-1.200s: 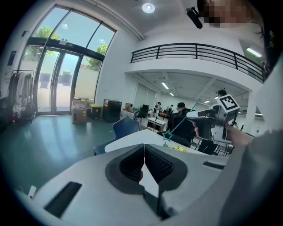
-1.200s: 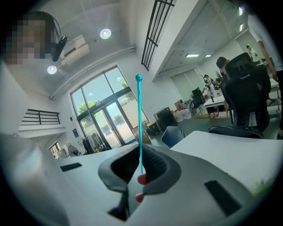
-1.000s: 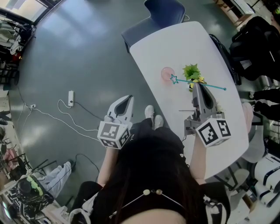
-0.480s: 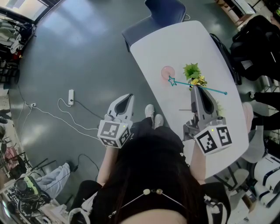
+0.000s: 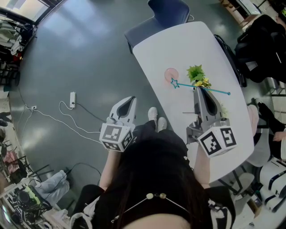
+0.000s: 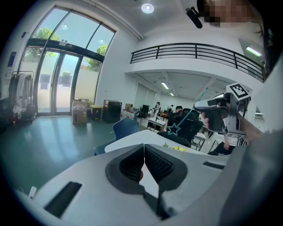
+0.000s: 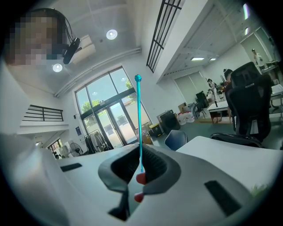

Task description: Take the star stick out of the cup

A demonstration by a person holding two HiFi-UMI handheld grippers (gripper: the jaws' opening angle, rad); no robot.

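My right gripper (image 5: 197, 91) hangs over the white table (image 5: 178, 44), shut on the thin teal star stick (image 5: 214, 91). The stick lies roughly level across the jaws. Its star end (image 5: 174, 83) points left, just below the pink cup (image 5: 171, 74), clear of it. In the right gripper view the stick (image 7: 139, 123) rises straight up from between the closed pads of that gripper (image 7: 141, 165). My left gripper (image 5: 129, 102) hovers off the table over the grey floor, jaws shut and empty (image 6: 143, 152). The left gripper view shows the star (image 6: 174, 129) in the air.
A small green plant with yellow flowers (image 5: 196, 74) stands beside the cup, right by the stick. A blue chair (image 5: 170, 11) sits at the table's far end. Black bags and chairs (image 5: 259, 40) crowd the right side. A power strip with cable (image 5: 72, 100) lies on the floor.
The right gripper and the stick have drifted slightly left, the star now a little lower beside the cup. A person's arm has come in at the right edge. The left gripper is still.
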